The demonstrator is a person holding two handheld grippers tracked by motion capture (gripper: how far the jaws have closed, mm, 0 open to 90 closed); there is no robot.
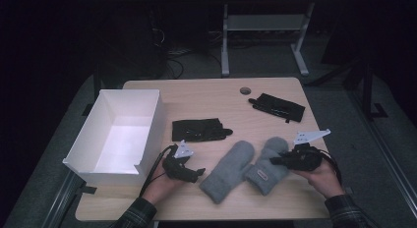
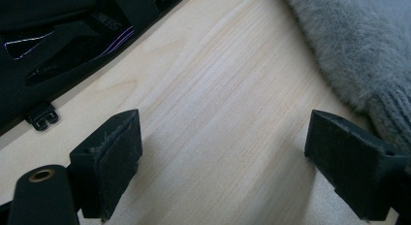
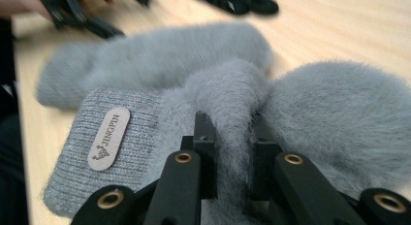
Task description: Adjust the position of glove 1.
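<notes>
Labelled mitten (image 1: 268,165) lay near the table's (image 1: 206,93) 5 o'clock edge, its thumb pinched in the right gripper (image 1: 276,160). Left gripper (image 1: 196,173), at 9 o'clock from the other mitten (image 1: 227,170), gaped wide, empty.

Plaid sleeves (image 1: 137,214), black grippers, brass screws, grey three-cornered plates, black cables

"Could you read anything on that mitten (image 3: 160,152)?"

"A patch (image 3: 109,137) on its cuff said JINGPIN. The black glove (image 2: 68,36) bore pale lettering too, but I couldn't read it."
</notes>
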